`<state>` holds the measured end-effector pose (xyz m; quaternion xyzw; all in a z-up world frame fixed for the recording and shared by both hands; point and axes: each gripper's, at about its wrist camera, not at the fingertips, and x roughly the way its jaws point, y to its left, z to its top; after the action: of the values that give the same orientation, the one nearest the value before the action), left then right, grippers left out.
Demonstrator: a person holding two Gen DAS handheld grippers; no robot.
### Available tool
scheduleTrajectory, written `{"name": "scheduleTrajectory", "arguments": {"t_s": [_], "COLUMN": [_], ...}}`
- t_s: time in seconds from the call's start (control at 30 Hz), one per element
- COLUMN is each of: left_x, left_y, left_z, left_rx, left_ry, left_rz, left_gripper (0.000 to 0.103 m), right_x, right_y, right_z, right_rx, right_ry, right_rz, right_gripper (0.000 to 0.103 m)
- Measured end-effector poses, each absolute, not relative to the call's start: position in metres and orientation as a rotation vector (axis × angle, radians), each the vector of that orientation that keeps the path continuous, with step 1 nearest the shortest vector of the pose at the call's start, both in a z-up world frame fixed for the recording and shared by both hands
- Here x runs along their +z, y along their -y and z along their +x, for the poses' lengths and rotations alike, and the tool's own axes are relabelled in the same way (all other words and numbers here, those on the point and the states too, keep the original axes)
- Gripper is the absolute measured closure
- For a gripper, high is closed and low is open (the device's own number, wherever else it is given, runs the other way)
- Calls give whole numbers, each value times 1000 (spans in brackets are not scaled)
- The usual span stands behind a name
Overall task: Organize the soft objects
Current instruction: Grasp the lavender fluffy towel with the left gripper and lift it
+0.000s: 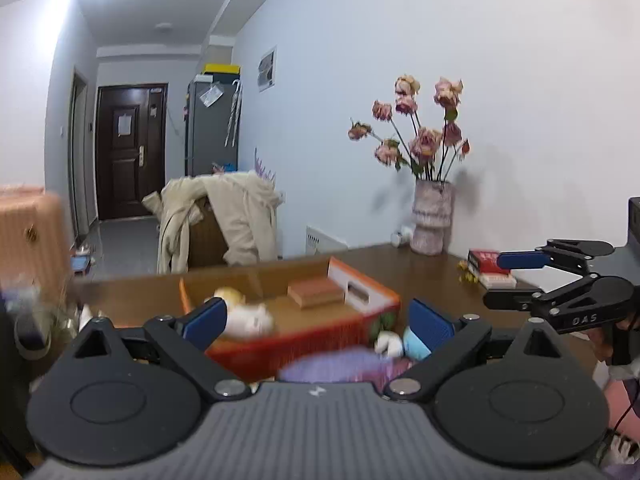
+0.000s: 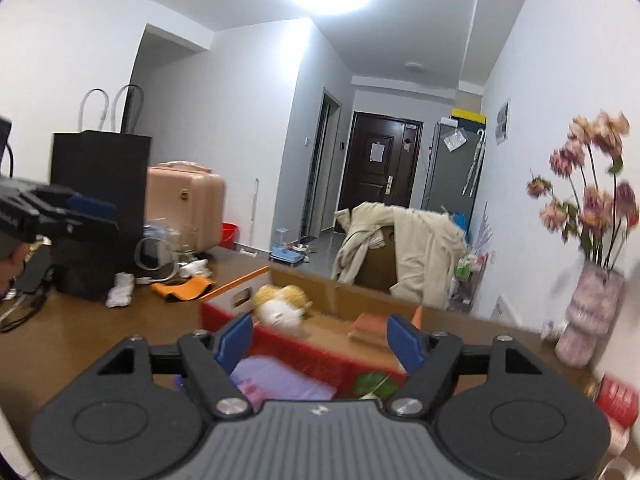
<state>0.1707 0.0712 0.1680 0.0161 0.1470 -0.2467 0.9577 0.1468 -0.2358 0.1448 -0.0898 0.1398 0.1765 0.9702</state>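
Note:
An orange-red cardboard box [image 1: 280, 346] [image 2: 224, 312] stands open on the brown table [image 1: 420, 276]. Inside it lie a plush doll [image 1: 248, 316] [image 2: 282, 306] with yellow hair and a white face, and a flat brown block [image 1: 316, 292]. In front of the box lie a purple soft thing [image 1: 340, 366] [image 2: 276, 380] and a small white and blue plush [image 1: 390, 344]. My left gripper [image 1: 318, 316] hangs open above the box's near side with nothing between its pads. My right gripper [image 2: 320, 340] [image 1: 508, 280] is open and empty too, just to the right of the left one.
A vase of dried pink flowers [image 1: 432, 220] [image 2: 588, 316] stands at the table's back by the wall, with red books [image 1: 488, 264] beside it. A black paper bag [image 2: 100, 184], white cloths and an orange strip crowd the table's left. A coat-draped chair [image 1: 224, 216] stands beyond.

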Motion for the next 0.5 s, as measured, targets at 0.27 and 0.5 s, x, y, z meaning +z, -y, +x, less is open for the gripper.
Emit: {"name": "scheduleTrajectory", "arguments": {"t_s": [0.27, 0.5], "left_x": [91, 26], "left_y": [-99, -115], "left_z": [144, 161], "left_rx": [-482, -470], "left_ry": [-469, -658], "left_rz": [-73, -212], "left_gripper": [4, 27], "right_x": [80, 23], "right_y": [204, 152], "right_z": [91, 109], "right_rx": [479, 532], "right_ry": [-383, -566], "right_rz": [85, 167], "right_gripper": [66, 77]}}
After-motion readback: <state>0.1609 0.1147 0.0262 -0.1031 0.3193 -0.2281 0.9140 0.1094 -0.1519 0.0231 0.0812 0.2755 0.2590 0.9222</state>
